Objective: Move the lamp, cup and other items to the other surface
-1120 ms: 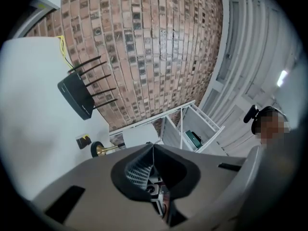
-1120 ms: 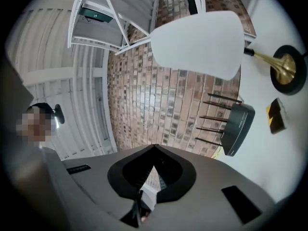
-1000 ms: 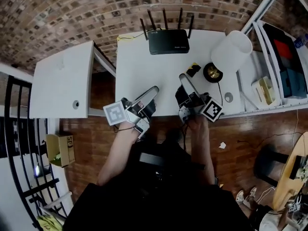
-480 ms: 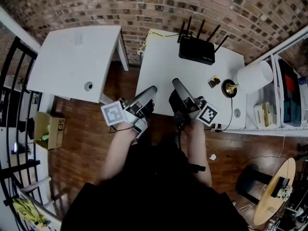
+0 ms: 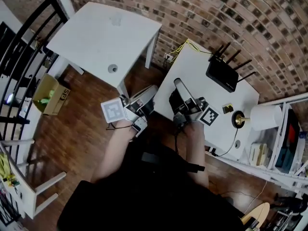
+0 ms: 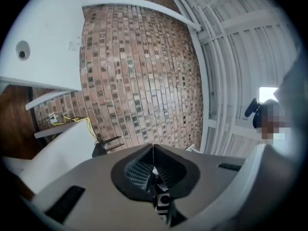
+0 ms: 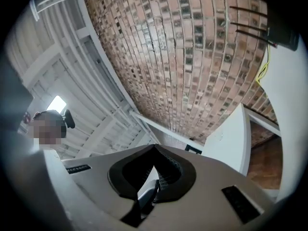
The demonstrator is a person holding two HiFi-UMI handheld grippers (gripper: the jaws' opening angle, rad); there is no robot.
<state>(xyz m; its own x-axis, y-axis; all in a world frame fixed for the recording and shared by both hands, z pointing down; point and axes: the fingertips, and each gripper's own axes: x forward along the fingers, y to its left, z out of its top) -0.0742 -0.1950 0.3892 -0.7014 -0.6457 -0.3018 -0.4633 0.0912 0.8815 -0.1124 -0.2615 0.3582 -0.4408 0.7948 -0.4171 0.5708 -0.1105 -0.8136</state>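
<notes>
A brick wall backs a white table and desk on wooden floor.

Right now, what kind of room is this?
Probably a home office or small studio: brick wall, wooden floor, and a white desk carrying a router and a table lamp.

White-shaded lamp, dark round base, right end of desk, small black-yellow item beside

Beside the lamp, a yellow-black item, indistinct.
</notes>
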